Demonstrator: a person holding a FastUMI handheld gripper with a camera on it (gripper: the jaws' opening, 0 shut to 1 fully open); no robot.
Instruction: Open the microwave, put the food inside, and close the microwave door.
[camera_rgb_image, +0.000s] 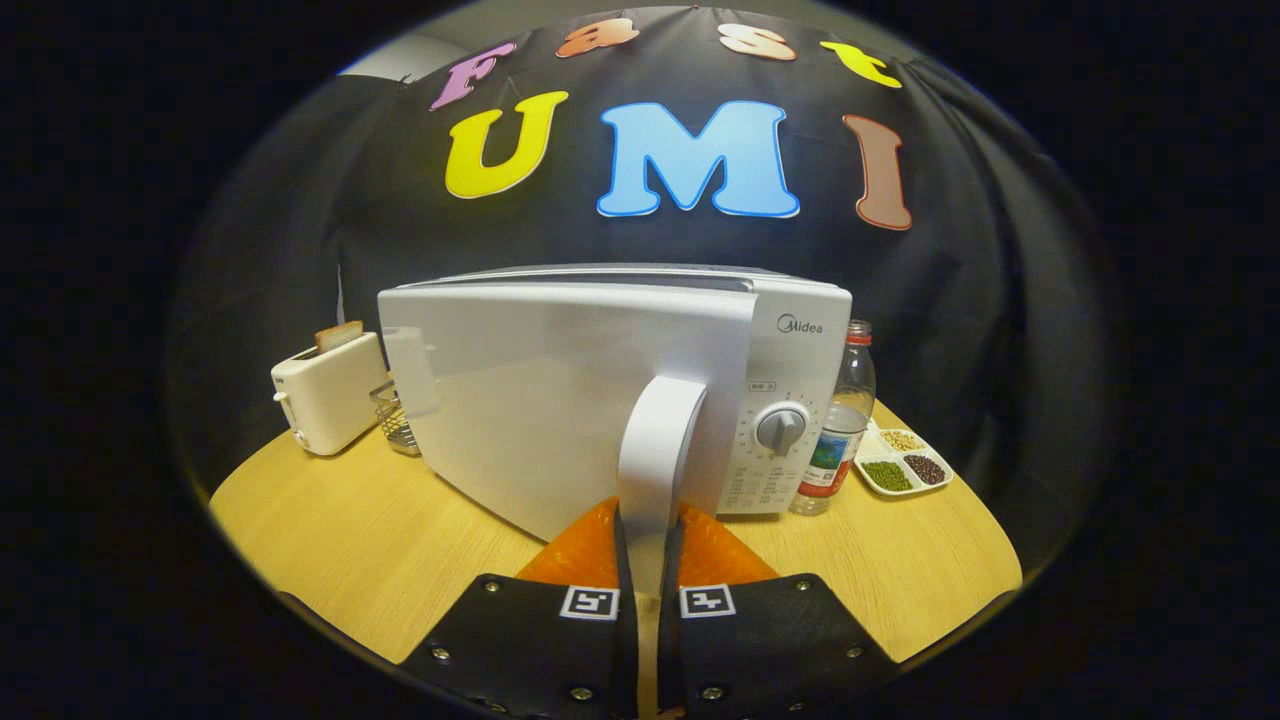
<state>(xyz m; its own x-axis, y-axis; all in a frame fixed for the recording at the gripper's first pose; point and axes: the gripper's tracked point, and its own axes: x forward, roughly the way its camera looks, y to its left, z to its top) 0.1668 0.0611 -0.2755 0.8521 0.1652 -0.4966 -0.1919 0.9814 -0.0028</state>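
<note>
Gripper view: the gripper (648, 585) is clamped on the curved white handle (655, 450) of one white microwave (560, 400), door ajar, on a wooden table (340, 540). One white toaster (325, 392) holds bread; one clear plastic bottle (838, 430); one three-compartment dish (900, 462) holds beans.

Your gripper (648, 560) points level and straight ahead, low over the counter (350, 540). Its two fingers (585, 545) are drawn nearly together, pressing on the left and right sides of the door handle (655, 450), which stands upright between them. The mounts sit symmetric at the near end.
</note>
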